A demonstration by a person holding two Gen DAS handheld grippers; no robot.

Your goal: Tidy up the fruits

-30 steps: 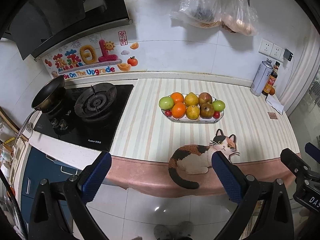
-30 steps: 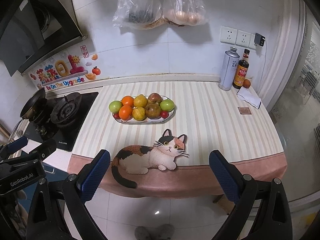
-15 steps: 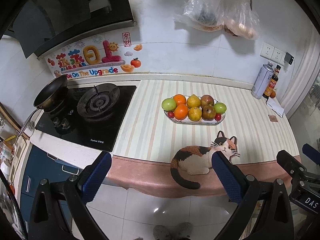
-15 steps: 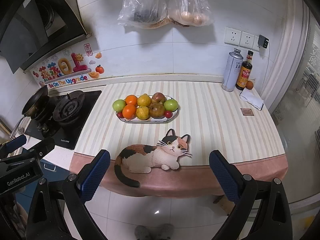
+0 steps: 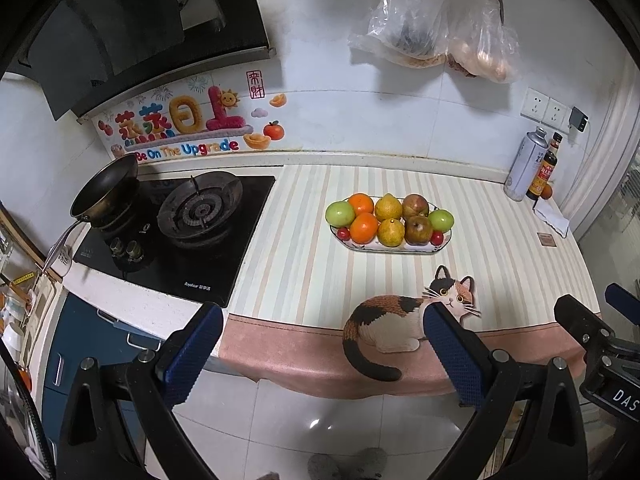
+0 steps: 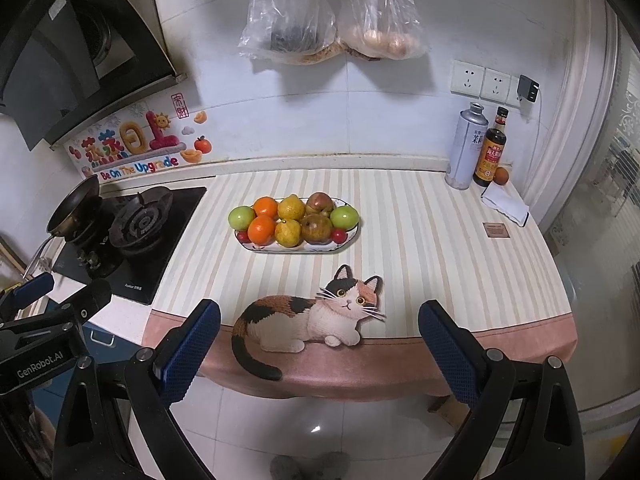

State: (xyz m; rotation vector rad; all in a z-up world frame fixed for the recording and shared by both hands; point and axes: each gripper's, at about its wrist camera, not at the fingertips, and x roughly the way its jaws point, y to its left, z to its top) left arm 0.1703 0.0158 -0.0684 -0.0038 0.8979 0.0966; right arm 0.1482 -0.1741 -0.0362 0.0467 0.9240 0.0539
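Both grippers are spread wide and empty: left gripper (image 5: 320,354) and right gripper (image 6: 319,350) hang off the desk (image 6: 420,248) edge, well short of the fruit plate (image 6: 298,247).

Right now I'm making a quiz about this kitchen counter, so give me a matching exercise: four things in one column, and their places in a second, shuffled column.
Things:
1. frying pan
2. fruit plate
3. dark sauce bottle
4. cat mat

Places:
A. at the front edge of the counter, tail hanging over
B. on the left burner of the stove
C. back right corner, beside a silver can
D. middle of the striped counter

Pairs: 1-B, 2-D, 3-C, 4-A
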